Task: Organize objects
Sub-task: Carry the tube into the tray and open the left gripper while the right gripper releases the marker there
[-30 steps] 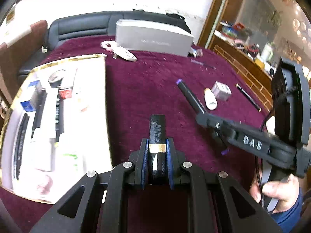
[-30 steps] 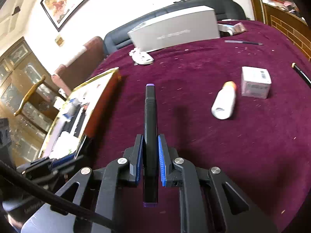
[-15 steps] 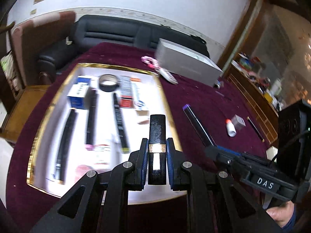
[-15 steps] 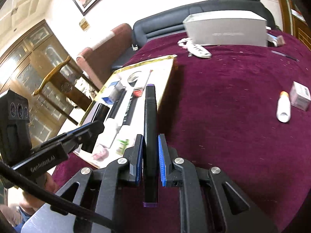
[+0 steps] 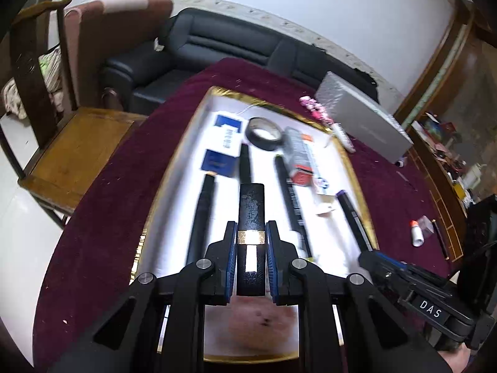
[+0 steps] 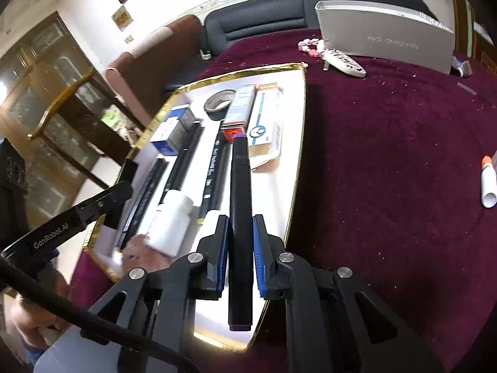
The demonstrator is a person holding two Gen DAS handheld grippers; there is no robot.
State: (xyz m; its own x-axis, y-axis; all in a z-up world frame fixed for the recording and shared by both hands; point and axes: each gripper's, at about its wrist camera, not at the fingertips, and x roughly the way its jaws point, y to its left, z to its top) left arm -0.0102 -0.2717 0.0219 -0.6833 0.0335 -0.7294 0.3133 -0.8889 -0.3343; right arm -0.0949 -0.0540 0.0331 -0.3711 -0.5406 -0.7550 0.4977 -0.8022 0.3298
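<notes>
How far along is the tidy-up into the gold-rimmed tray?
Done: the tray already holds a tape roll, blue boxes and several black pens.
In hand: left gripper is shut on a black gold-banded tube; right gripper is shut on a purple-capped marker, both over the tray.
Left: a white orange-capped bottle and remote lie on the cloth.

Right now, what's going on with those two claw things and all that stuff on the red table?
A person is tidying small items into a white, gold-rimmed tray. The left claw is shut on a short black stick with a gold band; the right claw is shut on a black marker with purple ends. Both hang over the tray, which already holds pens, boxes and a tape roll. A white tube lies on the cloth.
</notes>
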